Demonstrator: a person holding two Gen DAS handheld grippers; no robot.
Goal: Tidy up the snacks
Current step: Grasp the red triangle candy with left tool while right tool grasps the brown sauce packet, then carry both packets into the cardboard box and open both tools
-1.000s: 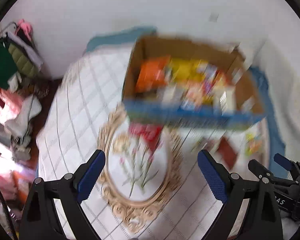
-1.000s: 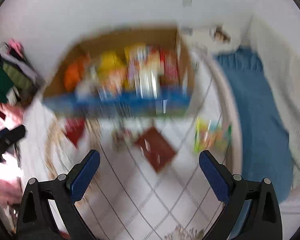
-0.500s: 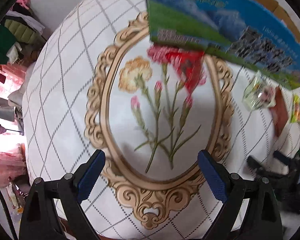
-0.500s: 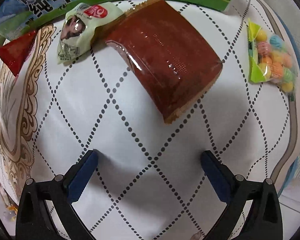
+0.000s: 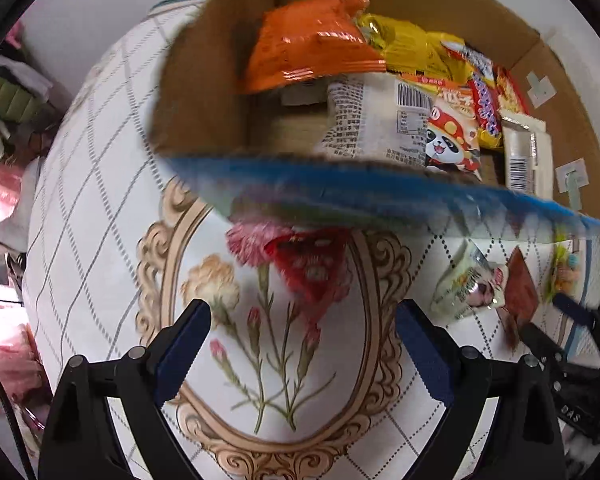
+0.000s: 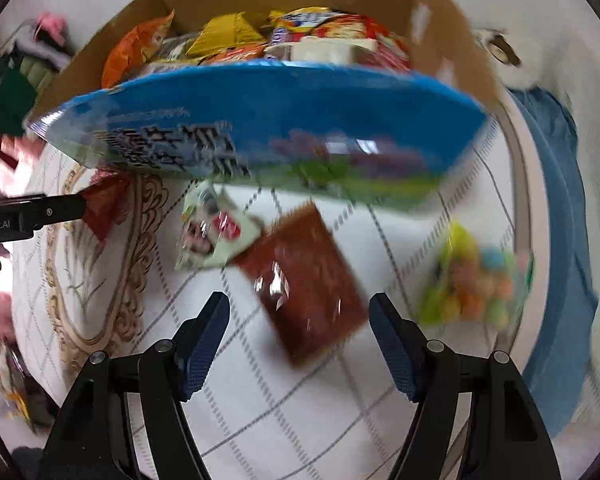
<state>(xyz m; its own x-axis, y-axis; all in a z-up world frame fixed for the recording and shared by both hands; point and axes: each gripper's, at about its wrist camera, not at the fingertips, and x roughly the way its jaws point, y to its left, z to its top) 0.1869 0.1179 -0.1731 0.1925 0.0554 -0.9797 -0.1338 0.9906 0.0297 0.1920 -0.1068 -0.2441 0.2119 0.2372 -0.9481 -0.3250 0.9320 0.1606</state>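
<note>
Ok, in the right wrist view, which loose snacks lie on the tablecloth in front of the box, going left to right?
Red triangular packet → pale green packet → brown square packet → bag of coloured candy balls.

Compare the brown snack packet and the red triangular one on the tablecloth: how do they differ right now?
The brown packet is a flat rectangle; the red packet is triangular. The brown packet lies on the diamond-grid cloth, between the closing jaws of the right gripper; the red packet lies on the printed flower medallion, ahead of the wide-open left gripper. A pale green packet touches the brown one; the red one lies alone. Both lie outside the box, ungripped.
</note>
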